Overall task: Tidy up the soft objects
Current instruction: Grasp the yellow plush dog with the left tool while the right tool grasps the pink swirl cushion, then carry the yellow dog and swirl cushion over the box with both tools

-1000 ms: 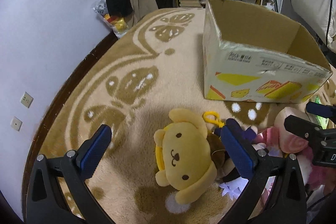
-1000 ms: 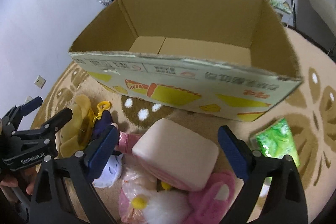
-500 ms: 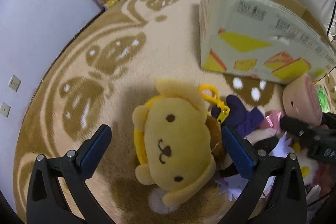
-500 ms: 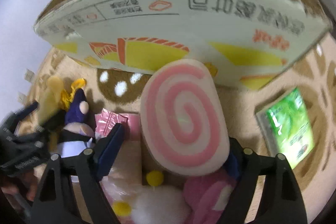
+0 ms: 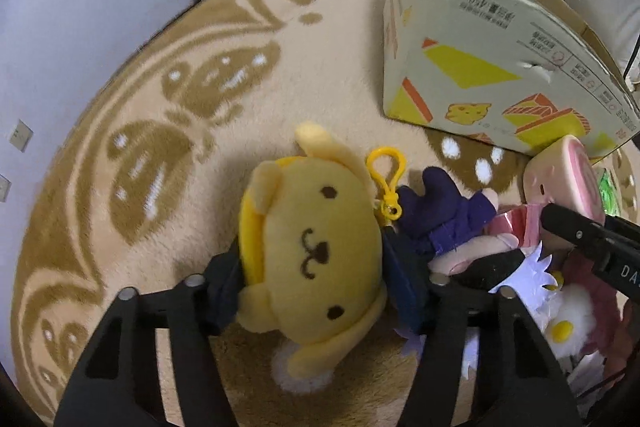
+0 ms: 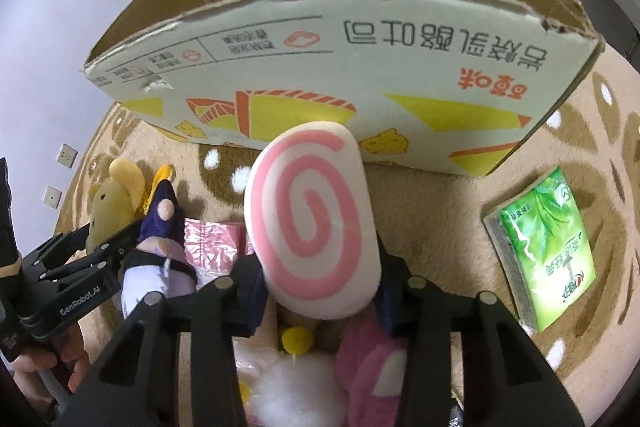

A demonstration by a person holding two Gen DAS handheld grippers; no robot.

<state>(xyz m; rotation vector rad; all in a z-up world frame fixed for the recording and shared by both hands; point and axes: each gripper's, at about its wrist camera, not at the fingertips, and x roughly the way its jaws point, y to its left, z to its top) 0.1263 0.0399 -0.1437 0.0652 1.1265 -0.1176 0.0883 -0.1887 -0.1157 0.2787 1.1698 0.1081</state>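
Nearest the left wrist camera, the left claw (image 5: pixel 316 279) was pinching the yellow dog plush (image 5: pixel 316 251) by the sides of its head, the toy lying face-up on the rug (image 5: pixel 168 99) with its yellow clip (image 5: pixel 386 183) beside one ear. Just beside it lay a purple-clothed doll (image 5: pixel 444 219), and behind that the heap of pink and white plush toys (image 6: pixel 296 387). In the right wrist view, the right claw (image 6: pixel 316 291) was clamped on the pink swirl cushion (image 6: pixel 314 223), which stood tilted up on end above the heap, its spiral face to the camera. A green tissue pack (image 6: pixel 540 251) lay apart toward the rug's right edge. Farther off stood the open cardboard box (image 6: pixel 360 67), its printed near wall close behind the cushion and its inside apparently holding nothing. The step in hand looked like the grasp-and-lift: both toys were gripped but neither was in the box. The next move would likely call for raising each toy clear of the box's near rim, carrying it over the opening and only then spreading the claws, taking care that the dog's clip does not snag the doll.
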